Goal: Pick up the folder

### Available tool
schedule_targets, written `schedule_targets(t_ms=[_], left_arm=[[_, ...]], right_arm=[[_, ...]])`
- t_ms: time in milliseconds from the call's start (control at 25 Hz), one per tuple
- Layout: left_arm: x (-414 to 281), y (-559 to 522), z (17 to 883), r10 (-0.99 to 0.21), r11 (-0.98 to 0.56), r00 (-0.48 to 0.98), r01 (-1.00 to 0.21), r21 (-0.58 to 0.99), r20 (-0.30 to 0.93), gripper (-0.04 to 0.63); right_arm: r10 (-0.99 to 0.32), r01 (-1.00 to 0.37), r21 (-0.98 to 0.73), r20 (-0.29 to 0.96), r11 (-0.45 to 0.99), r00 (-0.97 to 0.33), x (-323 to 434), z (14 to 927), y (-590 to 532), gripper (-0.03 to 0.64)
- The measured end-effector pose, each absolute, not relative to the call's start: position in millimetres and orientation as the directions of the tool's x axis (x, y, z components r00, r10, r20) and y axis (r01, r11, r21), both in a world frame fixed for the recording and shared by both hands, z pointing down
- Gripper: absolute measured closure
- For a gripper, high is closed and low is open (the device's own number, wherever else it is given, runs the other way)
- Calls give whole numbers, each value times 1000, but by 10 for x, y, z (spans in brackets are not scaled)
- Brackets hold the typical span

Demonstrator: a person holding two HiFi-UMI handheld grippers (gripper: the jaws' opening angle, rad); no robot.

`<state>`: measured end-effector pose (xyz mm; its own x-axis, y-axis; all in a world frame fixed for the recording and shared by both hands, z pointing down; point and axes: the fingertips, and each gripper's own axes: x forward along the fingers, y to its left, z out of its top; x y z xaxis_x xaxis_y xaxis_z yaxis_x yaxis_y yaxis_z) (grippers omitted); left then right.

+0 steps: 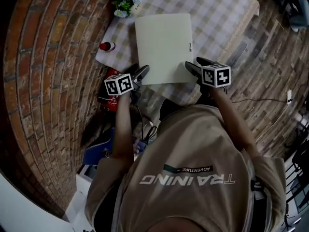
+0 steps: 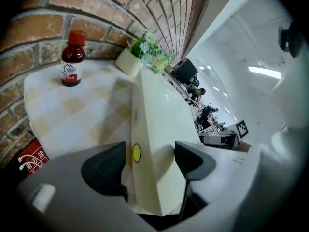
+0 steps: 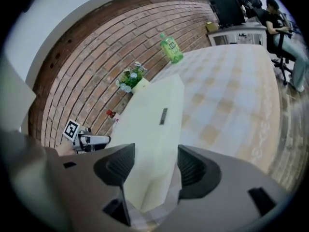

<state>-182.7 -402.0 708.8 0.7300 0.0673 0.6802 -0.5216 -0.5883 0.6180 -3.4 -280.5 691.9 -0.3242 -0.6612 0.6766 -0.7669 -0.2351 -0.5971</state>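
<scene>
Folder corners sit between the jaws of both my tools: the left tool has its jaws apart around the near left corner, and the right tool has its jaws apart around the near right corner. I see the pale folder lying flat on the checked table. Past its far edge stands a flower pot, and a red-capped bottle sits off to the left by the brick wall

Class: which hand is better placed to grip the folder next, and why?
Left, marginally: left gripper and right gripper each have open fingers astride a near folder corner, but the left's looks seated deeper.
</scene>
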Motion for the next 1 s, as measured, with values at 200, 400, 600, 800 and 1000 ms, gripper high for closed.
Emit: schedule_targets(t_ms=[200, 400, 600, 800, 1000], left_arm=[[-1734, -3953, 7114, 244, -492, 770, -425, 760, 589, 287], [-1609, -3876, 7195, 357, -434, 756, -386, 814, 549, 264], [-1607, -3871, 7242, 387, -433, 706, -429, 793, 593, 264], [-1604, -3880, 7266, 429, -439, 667, -436, 785, 610, 265], [-1614, -3887, 7282, 453, -441, 640, -445, 780, 621, 267]], right_arm=[[-670, -628, -709, 638, -321, -379, -72, 7067, -2759, 367], [-659, -604, -732, 627, -316, -415, -104, 7163, -2841, 353], [-613, -589, -752, 622, -296, -487, -116, 7253, -2877, 328], [-576, -570, -771, 613, -285, -541, -105, 7282, -2882, 328], [-561, -583, -760, 627, -287, -540, -109, 7297, -2905, 328]])
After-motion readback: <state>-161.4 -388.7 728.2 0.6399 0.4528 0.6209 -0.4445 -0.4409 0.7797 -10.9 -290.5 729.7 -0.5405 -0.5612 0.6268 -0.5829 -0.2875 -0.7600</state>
